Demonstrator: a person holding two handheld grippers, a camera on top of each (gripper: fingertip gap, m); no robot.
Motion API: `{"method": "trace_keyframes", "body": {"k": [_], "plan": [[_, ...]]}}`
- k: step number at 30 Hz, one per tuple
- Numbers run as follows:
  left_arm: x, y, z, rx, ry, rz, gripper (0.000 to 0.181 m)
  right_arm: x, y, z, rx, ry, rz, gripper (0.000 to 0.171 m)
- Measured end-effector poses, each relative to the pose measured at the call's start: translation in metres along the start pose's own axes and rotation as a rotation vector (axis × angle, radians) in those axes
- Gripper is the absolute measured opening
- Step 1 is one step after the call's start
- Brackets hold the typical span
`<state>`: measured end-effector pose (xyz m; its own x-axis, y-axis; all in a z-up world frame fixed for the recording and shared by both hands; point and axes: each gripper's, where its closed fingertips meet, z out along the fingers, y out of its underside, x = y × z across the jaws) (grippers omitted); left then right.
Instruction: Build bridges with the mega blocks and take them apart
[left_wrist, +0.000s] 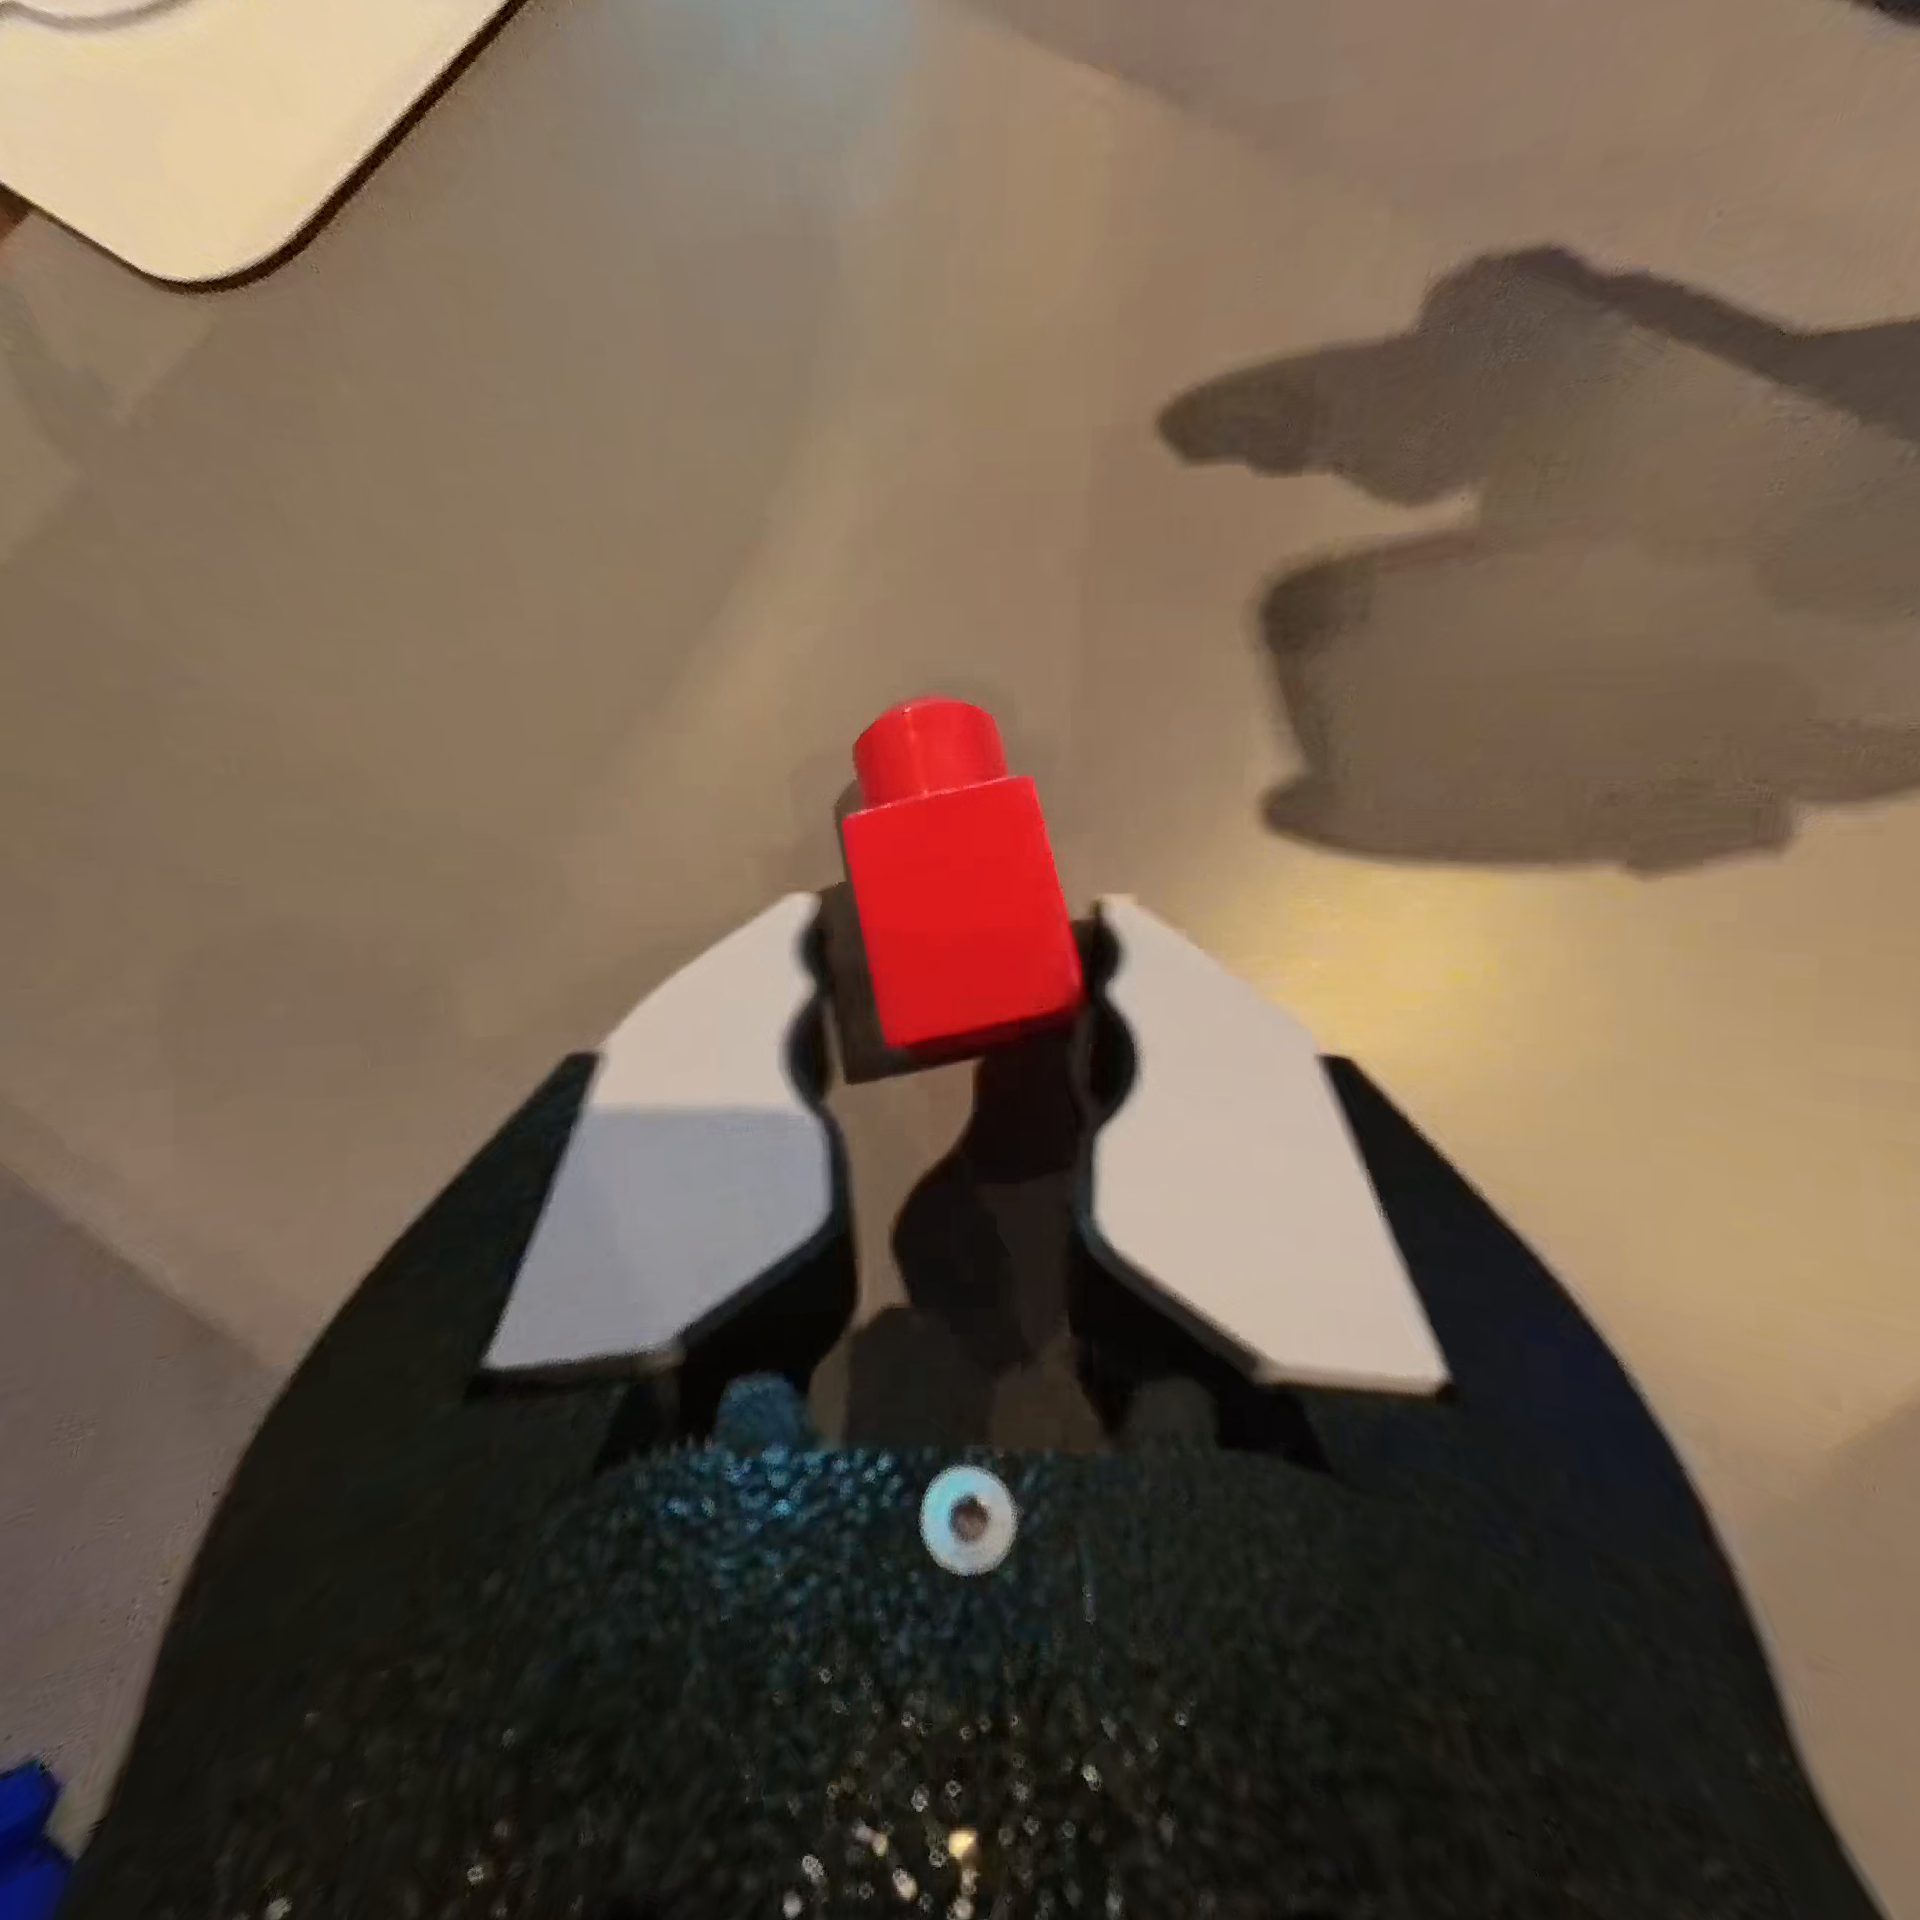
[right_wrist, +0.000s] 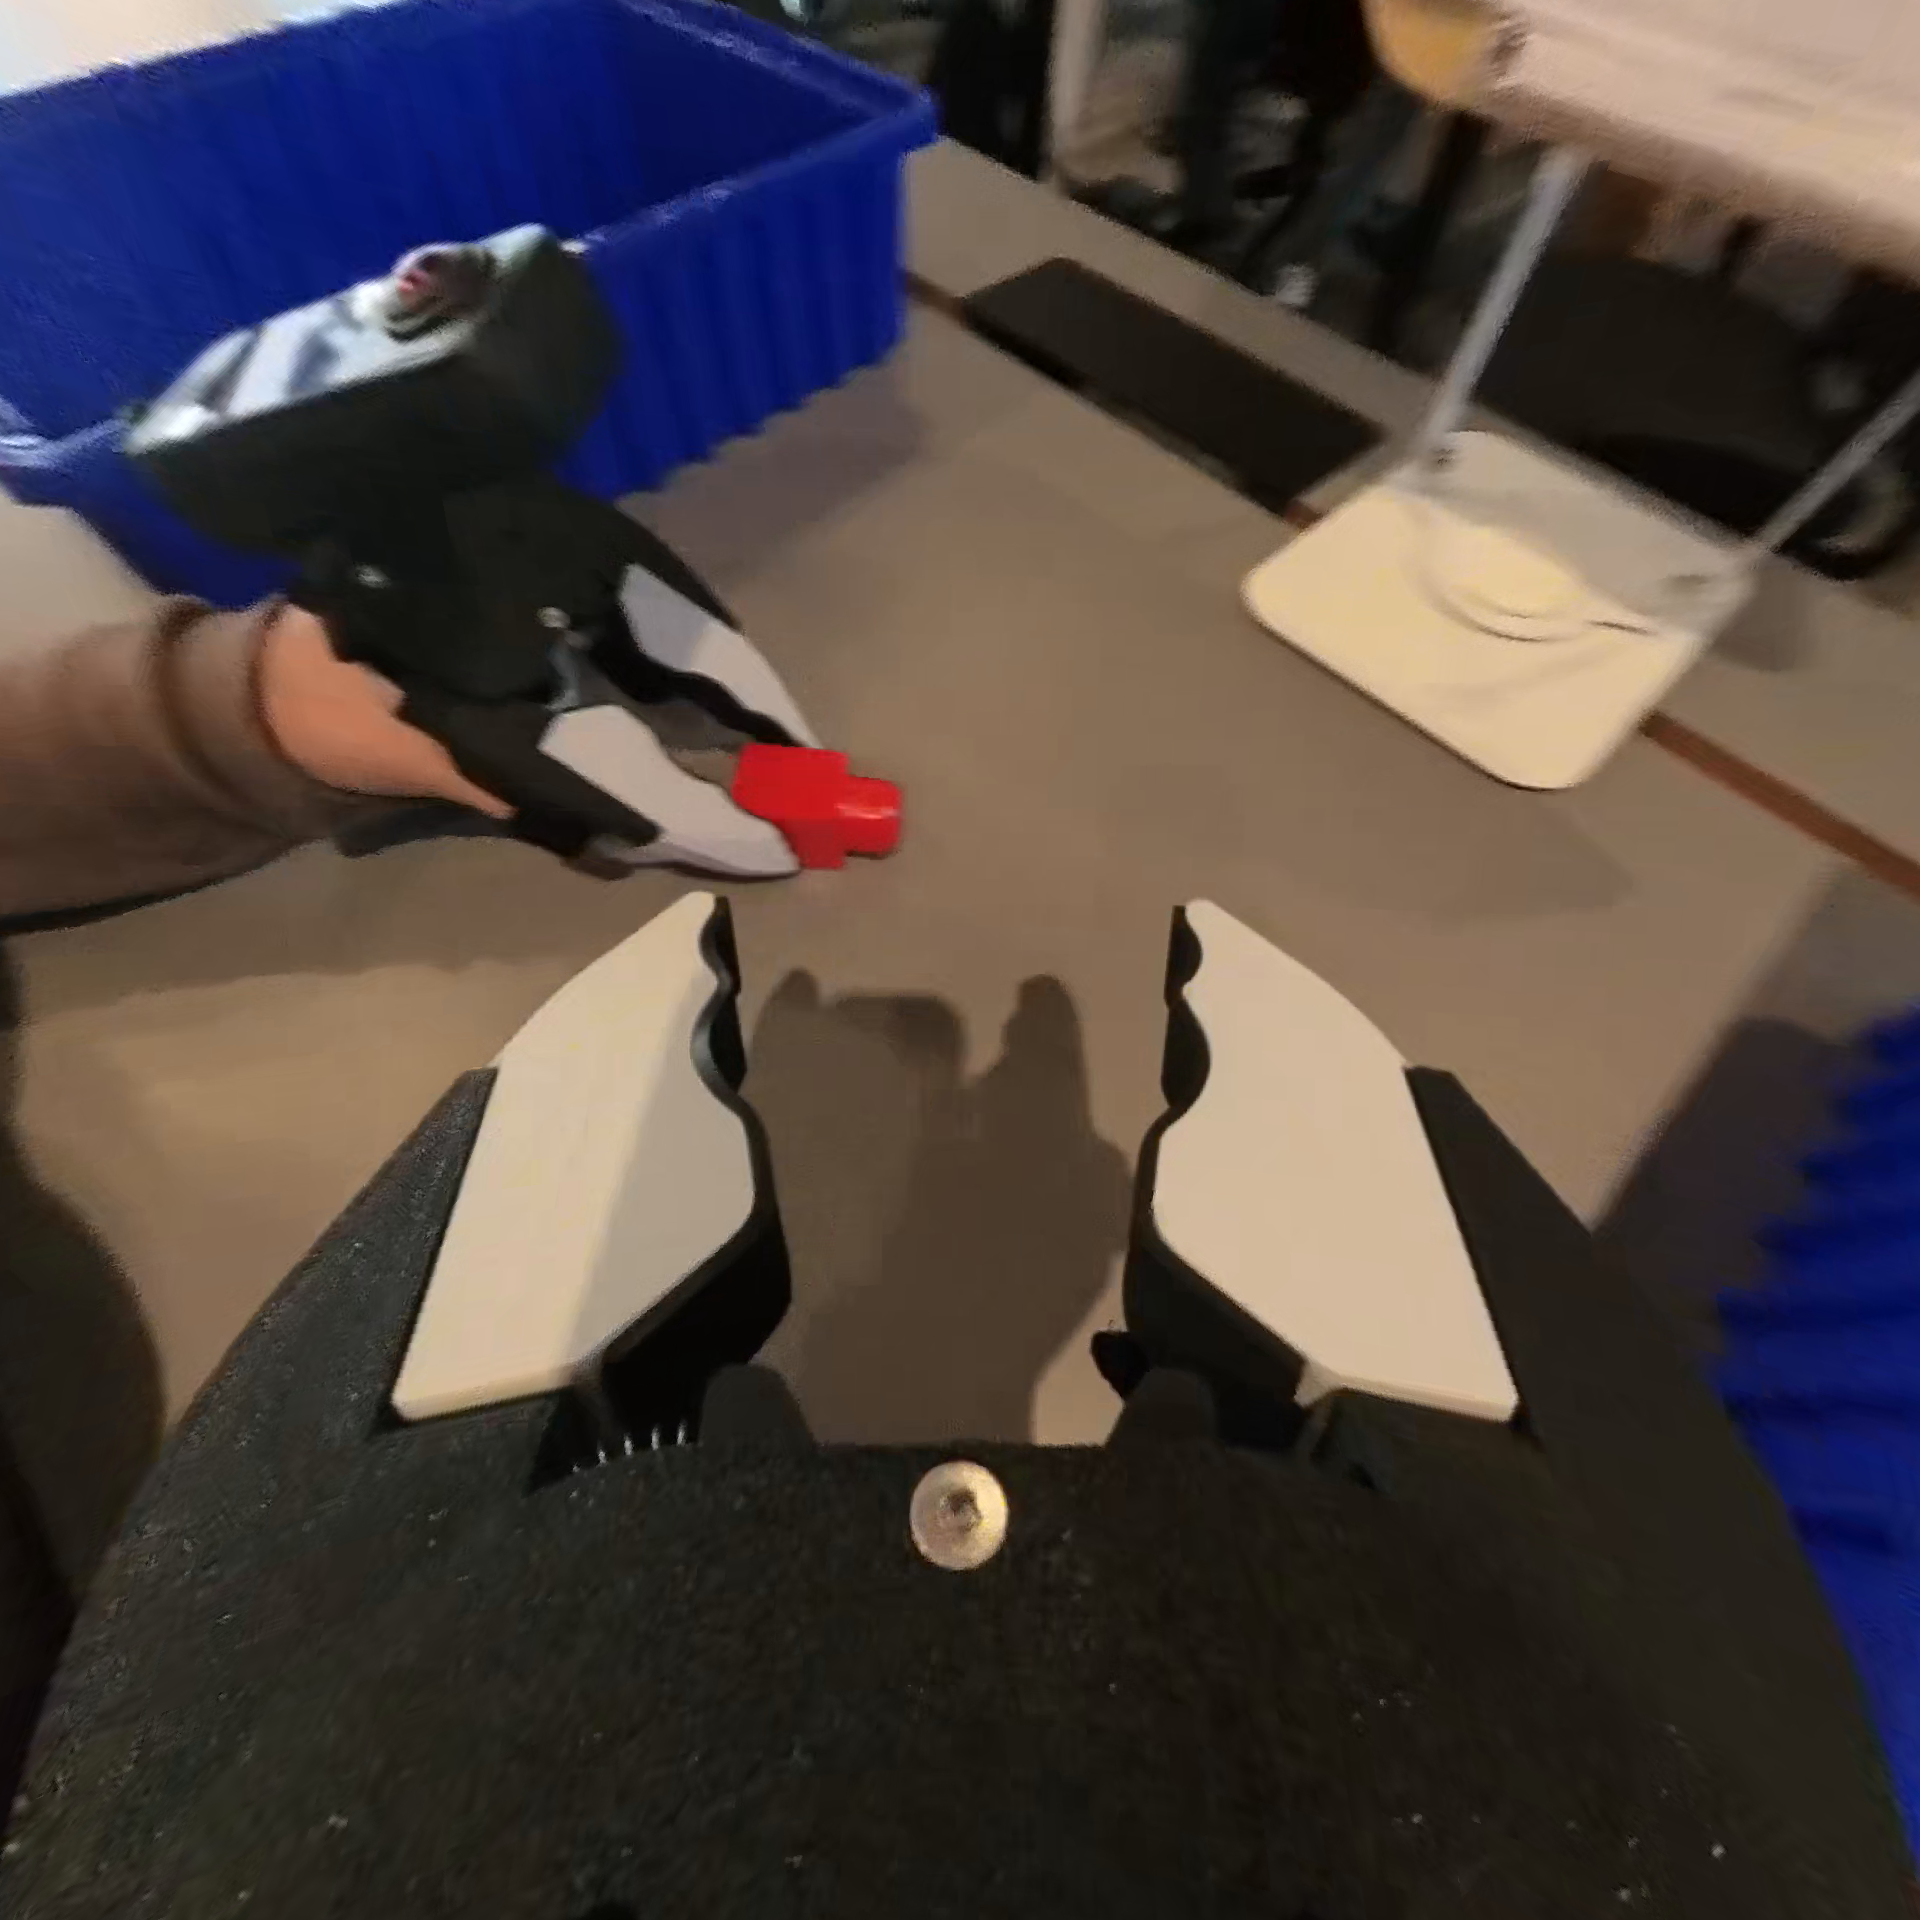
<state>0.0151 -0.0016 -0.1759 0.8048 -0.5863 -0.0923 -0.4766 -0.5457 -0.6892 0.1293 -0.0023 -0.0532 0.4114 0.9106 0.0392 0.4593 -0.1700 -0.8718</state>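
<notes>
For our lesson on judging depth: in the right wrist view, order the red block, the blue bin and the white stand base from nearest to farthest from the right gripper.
From the right gripper:
1. Red block, just ahead-left, held in the left gripper.
2. White stand base, ahead-right.
3. Blue bin, far left.

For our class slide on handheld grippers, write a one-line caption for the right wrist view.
Open right gripper hovers above the grey table while the left gripper holds a red block.
</notes>
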Motion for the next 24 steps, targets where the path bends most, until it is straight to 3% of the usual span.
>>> {"method": "trace_keyframes", "body": {"k": [1,3,9,14,15,16,18,21,24], "plan": [[-0.003,-0.001,0.000,0.005,-0.019,0.014,0.037,-0.007,0.002,0.008,0.002,-0.054,0.019,0.079],[-0.003,-0.011,-0.006,0.072,-0.034,0.049,0.036,-0.020,0.004,0.023,0.015,-0.161,0.089,0.080],[0.021,-0.063,-0.051,0.475,-0.053,0.280,0.036,-0.046,-0.010,0.046,0.086,-0.450,0.361,0.080],[0.045,-0.075,-0.067,0.602,-0.056,0.403,0.036,-0.055,-0.009,0.058,0.016,-0.505,0.413,0.075],[0.048,-0.077,-0.069,0.616,-0.054,0.412,0.036,-0.059,-0.009,0.058,0.007,-0.530,0.416,0.067],[0.050,-0.078,-0.070,0.624,-0.048,0.415,0.036,-0.064,-0.012,0.055,0.016,-0.572,0.419,0.037],[0.053,-0.079,-0.074,0.655,-0.045,0.419,0.036,-0.065,-0.013,0.052,0.010,-0.589,0.439,0.036],[0.052,-0.082,-0.077,0.685,-0.079,0.395,0.053,-0.049,-0.013,0.042,0.018,-0.467,0.357,0.036],[0.049,-0.079,-0.070,0.651,-0.049,0.333,0.070,0.024,-0.011,0.000,0.009,-0.025,0.237,0.036]]}}
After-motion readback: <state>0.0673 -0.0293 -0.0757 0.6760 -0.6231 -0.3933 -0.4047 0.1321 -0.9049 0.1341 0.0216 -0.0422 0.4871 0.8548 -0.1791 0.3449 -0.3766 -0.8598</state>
